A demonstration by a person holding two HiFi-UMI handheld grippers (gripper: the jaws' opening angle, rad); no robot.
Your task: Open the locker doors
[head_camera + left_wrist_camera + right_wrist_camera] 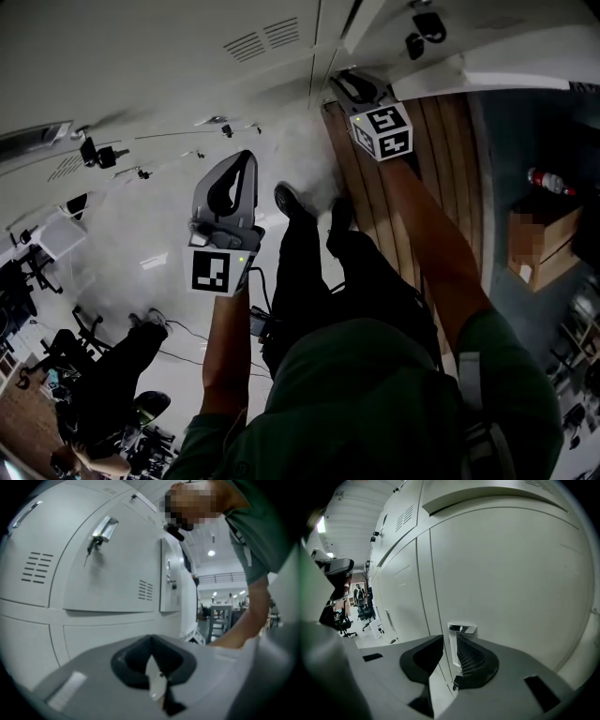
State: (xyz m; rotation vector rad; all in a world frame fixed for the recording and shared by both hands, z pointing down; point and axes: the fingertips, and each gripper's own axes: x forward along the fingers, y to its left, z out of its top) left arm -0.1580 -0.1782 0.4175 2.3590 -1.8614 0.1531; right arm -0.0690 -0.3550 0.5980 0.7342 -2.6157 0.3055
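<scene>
White sheet steel all round, basically, since both grippers are nosed up to a bank of lockers. On the right gripper (450, 638) the fingers stand a little apart and aren't clamped on anything. The chrome handle (462, 629) of a locker door (511, 573) sits dead ahead of the tips, lined up with the gap between them. I can't tell whether either finger actually touches it. That door looks closed and fills everything above and to the right of the fingers. Off to their left, more doors run away towards some office chairs (342, 620).

The left gripper (150, 638) has its fingers together with nothing in them. Well above them and to the left is a second locker door (117, 573). It has its own shiny latch (104, 528), with something small and dark dangling from it. Shut or barely ajar, I can't say. Above the fingertips and a touch right, a narrower door (169, 581) stands swung out from the row. The person's bare forearm (243, 625) crosses to the right of the fingers.

In the head view, dark shoes (292, 202) show between the two grippers, just right of the left fingers.
</scene>
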